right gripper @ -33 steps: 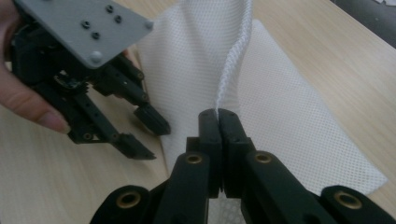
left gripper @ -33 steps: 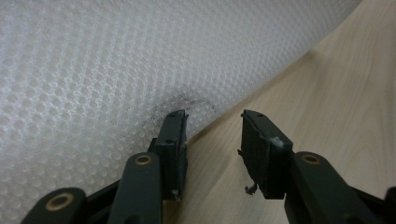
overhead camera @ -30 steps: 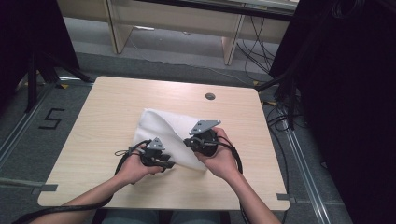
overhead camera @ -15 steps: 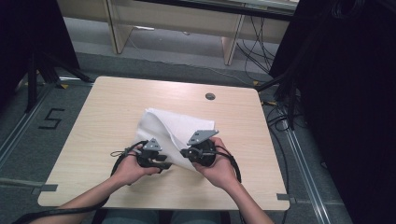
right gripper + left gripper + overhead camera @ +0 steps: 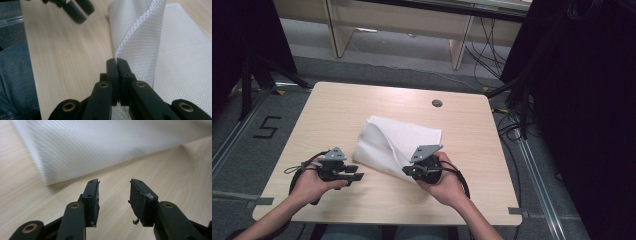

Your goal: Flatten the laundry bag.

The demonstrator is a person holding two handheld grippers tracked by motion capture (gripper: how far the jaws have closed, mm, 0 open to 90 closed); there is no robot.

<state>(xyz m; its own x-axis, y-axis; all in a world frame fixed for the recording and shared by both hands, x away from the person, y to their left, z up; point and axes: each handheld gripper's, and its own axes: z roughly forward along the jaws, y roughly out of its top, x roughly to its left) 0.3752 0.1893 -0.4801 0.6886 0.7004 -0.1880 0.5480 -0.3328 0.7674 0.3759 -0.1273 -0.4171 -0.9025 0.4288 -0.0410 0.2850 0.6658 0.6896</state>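
A white, mesh-textured cloth (image 5: pixel 394 142) lies folded near the middle of the light wooden bench (image 5: pixel 337 110). The right gripper (image 5: pixel 408 170) has its fingers clamped on the cloth's near edge — a fold lifted. The left gripper (image 5: pixel 358 176) rests just left of the cloth, fingers apart — holding nothing.

A light wooden table (image 5: pixel 362 105) stands on grey floor (image 5: pixel 242 130) before pale shelving (image 5: pixel 402 20)

Left tool (image 5: pixel 113 195) jaws apart over wooden table (image 5: pixel 175 170), white mesh cloth (image 5: pixel 100 145) just beyond
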